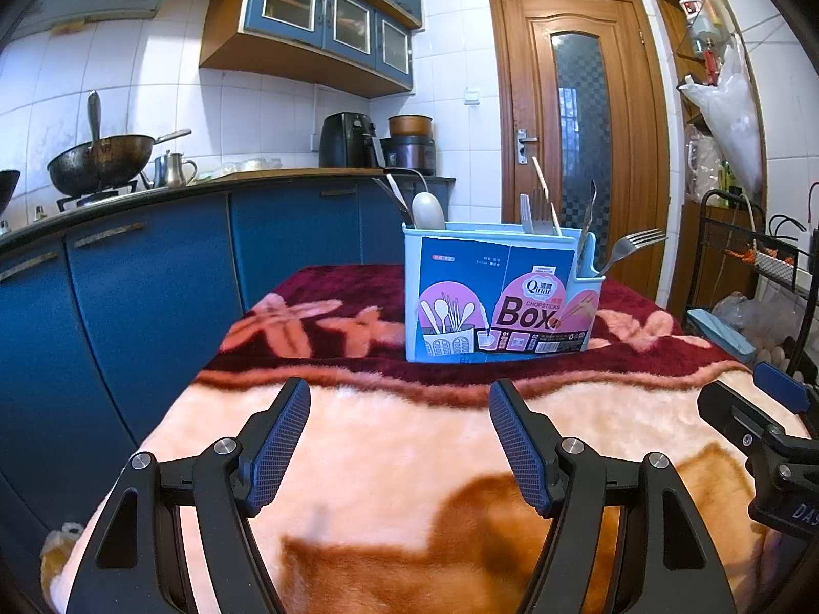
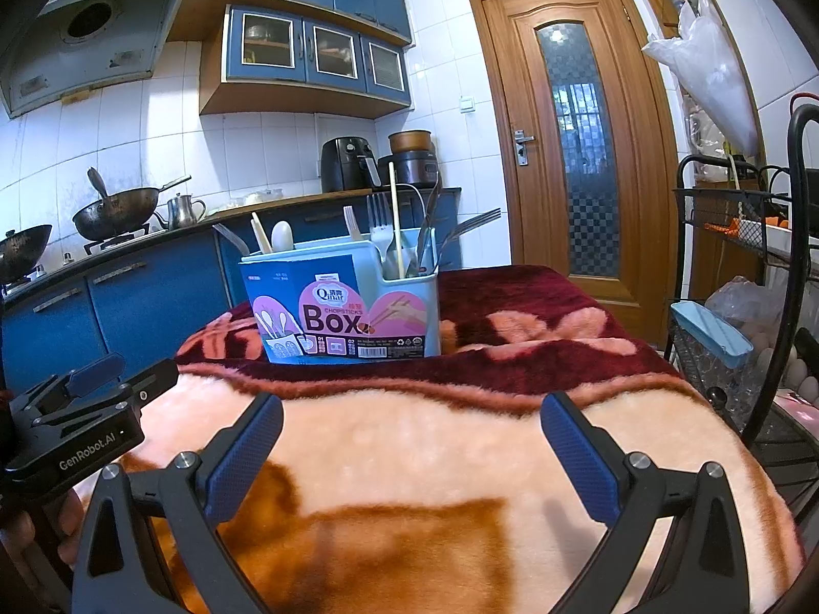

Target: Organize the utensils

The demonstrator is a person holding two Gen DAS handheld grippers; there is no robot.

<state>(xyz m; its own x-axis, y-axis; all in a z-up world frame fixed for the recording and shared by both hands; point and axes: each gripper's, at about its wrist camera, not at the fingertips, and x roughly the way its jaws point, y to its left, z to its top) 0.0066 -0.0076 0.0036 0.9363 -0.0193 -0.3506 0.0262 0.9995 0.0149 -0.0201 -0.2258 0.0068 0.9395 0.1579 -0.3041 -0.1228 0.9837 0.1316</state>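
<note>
Left wrist view, I see the chopsticks box (image 1: 499, 289) well ahead of my left claw (image 1: 399, 440), upright on the blanketed tabletop (image 1: 409, 460), forks, spoons and chopsticks standing in it, left claw spread and empty, right claw (image 2: 412, 455) likewise spread, nothing between its pads.

The chopsticks box (image 1: 499, 289) stood on the bench (image 1: 389, 440) at twelve o'clock, holding forks (image 2: 379, 227) and spoons (image 1: 428, 211). The door (image 1: 578, 143) lay behind it at one o'clock, the wok (image 1: 102, 156) at ten.
</note>
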